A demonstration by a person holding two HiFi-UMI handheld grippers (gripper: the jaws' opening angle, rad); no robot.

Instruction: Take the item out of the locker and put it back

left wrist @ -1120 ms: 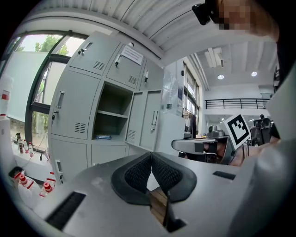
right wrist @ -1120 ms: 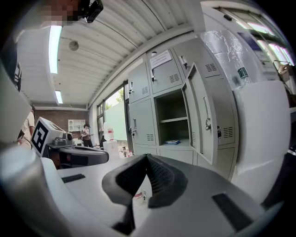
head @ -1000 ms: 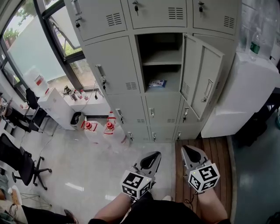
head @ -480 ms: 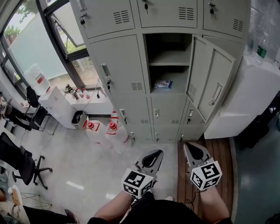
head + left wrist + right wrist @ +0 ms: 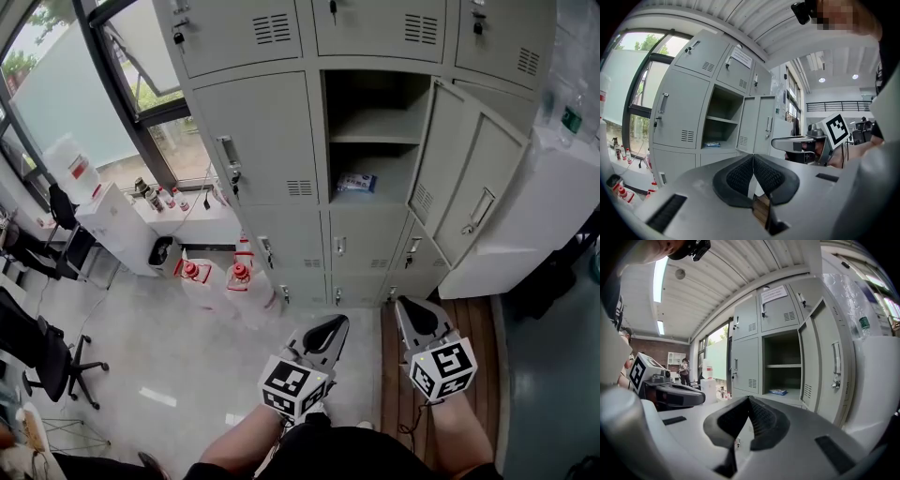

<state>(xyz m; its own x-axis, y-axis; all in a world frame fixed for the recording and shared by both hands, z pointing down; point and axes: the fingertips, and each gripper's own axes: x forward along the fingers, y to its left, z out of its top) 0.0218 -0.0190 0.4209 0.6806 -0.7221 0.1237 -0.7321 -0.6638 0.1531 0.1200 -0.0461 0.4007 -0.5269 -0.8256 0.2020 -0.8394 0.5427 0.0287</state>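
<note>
**Head view.** Open locker (image 5: 253, 141), door (image 5: 469, 197) standing out to the right. The item, a small blue packet (image 5: 356, 183), is lying on the floor of the open compartment, under the inner shelf (image 5: 375, 131). The left gripper (image 5: 330, 324) and right gripper (image 5: 412, 307) are hanging low in the frame, side by side, noses toward the locker and well apart from it. Judging the take-out step as not yet begun.

**Left gripper view.** Its pads are pressing together, with nothing between them. The packet (image 5: 714, 145) is sitting small, left of the jaw line. Only here is the right gripper's side profile showing, level with the left one.

**Right gripper view.** Jaws are also meeting at the tips, empty. The packet (image 5: 778, 392) is showing from the front, near the compartment's front edge. This view is giving the clearance between shelf and floor, which the head camera flattens.

Next move, as I judge it: one gripper needs to spread its jaws, go in beside the door edge and under the shelf, then close on the packet.
</note>
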